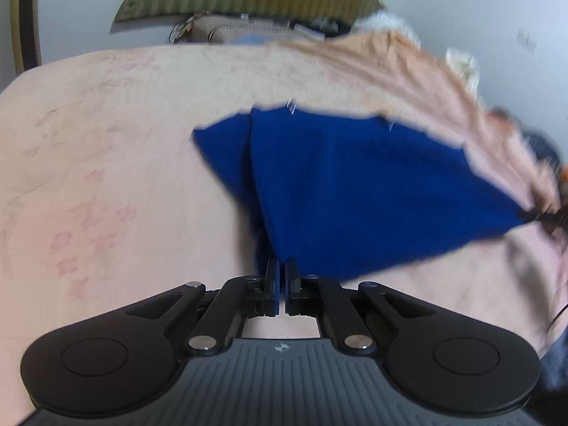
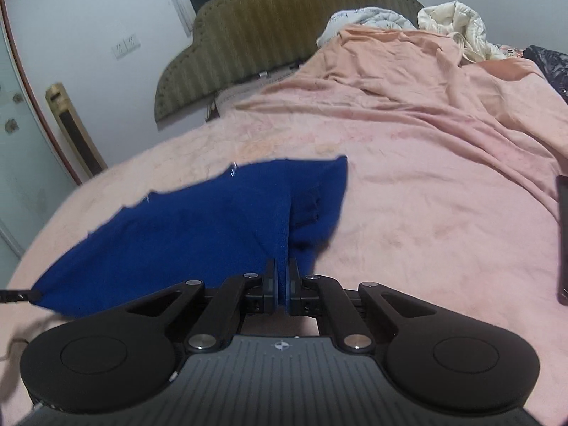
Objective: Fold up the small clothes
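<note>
Pinched between the two black fingers of the left gripper [image 1: 282, 269] is a corner of a blue cloth [image 1: 355, 184] — the pads are pressed together on the fabric with only a thin slit between them. From that grip the cloth fans away across the pink bedspread [image 1: 106, 142], one fold line running up from the jaws and the far edge lying roughly midway up the bed. Its other near corner stretches off to the right, where the right gripper is only a dark blur at the picture's edge.

Seen from the right wrist, the right gripper [image 2: 282, 269] is likewise closed on a corner of the same blue cloth [image 2: 177, 227], which spreads leftward toward the bed's left edge and bunches into a small upright fold just beyond the fingers. Farther up the bed lies a rumpled peach sheet [image 2: 408, 67], with a white quilt [image 2: 458, 25] heaped near the olive, scalloped headboard [image 2: 284, 17]. A dark, flat object — too cropped to name — lies at the right edge [image 2: 562, 238].
</note>
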Demonstrator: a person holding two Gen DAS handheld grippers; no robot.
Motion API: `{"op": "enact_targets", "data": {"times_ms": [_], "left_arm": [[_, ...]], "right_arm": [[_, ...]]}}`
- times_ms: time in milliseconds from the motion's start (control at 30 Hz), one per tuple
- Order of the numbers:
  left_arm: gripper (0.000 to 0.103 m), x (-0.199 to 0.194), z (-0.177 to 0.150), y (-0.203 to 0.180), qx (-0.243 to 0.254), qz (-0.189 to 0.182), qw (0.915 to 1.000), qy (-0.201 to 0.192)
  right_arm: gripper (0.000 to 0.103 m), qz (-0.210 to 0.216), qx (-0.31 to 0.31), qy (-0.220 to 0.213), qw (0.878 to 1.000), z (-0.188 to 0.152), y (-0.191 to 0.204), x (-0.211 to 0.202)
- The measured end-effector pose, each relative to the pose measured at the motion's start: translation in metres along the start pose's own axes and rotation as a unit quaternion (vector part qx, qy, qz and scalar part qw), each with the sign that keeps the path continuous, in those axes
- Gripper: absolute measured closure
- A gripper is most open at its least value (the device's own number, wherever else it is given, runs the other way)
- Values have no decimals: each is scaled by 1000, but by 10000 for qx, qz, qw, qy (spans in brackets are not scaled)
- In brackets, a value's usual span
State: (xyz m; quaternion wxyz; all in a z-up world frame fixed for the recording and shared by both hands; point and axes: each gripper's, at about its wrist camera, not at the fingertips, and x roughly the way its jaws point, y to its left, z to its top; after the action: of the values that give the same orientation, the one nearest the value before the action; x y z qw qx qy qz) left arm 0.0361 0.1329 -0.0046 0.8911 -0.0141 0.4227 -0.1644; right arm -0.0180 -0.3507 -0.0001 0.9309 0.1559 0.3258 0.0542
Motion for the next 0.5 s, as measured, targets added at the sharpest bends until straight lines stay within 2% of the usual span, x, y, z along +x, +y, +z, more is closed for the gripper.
{"op": "enact_targets", "data": {"times_ms": [67,133,200,267,367,433,500], "left_arm": [[101,16,-7,7,-79,158,9994,297],[101,21,-8,16,-224,215,9988,374],[101,9,-1,21,-308,302,9988,228],[101,-5,12,17,-158,483,9986,-108],[99,0,43,-5,198,645,9972,-319],[98,18,65,-25,297,524,9977,-301],[98,43,81,-41,351,436,9981,-240]], "right_arm": [[97,-80,6,215,9997,-10,-5,6],[96,-237,81,432,9988,-19,-13,18],[83,-320,186,532,9979,-23,-17,23],[72,-493,156,284,9983,-19,-13,16],[69,-636,-69,-128,9979,2,-2,12],[69,-486,-127,-212,9985,21,7,26],[62,-222,-287,-194,9992,39,21,53]]}}
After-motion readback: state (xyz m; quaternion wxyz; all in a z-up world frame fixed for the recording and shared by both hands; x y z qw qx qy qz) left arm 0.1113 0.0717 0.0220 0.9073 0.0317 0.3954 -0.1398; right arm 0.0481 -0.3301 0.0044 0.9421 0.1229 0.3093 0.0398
